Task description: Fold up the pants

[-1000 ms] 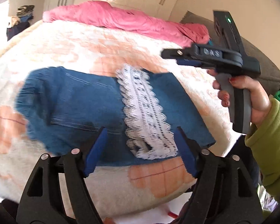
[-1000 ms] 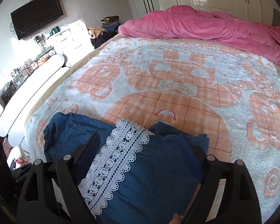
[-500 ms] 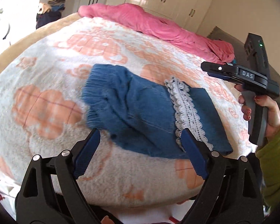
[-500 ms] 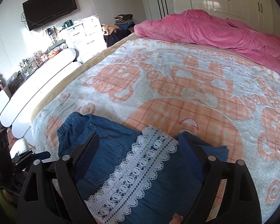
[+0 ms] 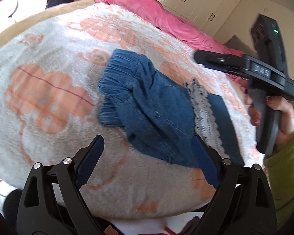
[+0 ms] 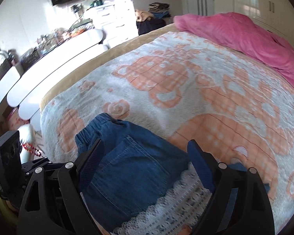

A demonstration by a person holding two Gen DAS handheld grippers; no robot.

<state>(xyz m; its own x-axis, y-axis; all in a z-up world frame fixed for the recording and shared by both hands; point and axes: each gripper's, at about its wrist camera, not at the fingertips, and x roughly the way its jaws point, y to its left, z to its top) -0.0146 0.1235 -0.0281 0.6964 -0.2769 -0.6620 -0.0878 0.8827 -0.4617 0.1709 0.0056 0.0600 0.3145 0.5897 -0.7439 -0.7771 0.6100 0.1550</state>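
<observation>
The blue denim pants (image 5: 151, 113) lie folded on the bed near its front edge, with a white lace band (image 5: 205, 117) across them and the elastic waistband to the left. They also show in the right wrist view (image 6: 127, 168). My left gripper (image 5: 147, 162) is open and empty, above the pants' near edge. My right gripper (image 6: 145, 160) is open and empty, hovering over the pants. In the left wrist view its body (image 5: 260, 74) shows at the right, hand-held.
The bed carries a white and orange blanket (image 6: 186, 90). A pink duvet (image 6: 245, 35) lies bunched along the far side. White drawers (image 6: 115, 17), a cluttered low counter and a wall TV stand left of the bed. Wardrobes line the back wall.
Both grippers have swung left and pulled back. The pants now sit further right in the left wrist view and lower in the right wrist view. The pants themselves lie as before.
</observation>
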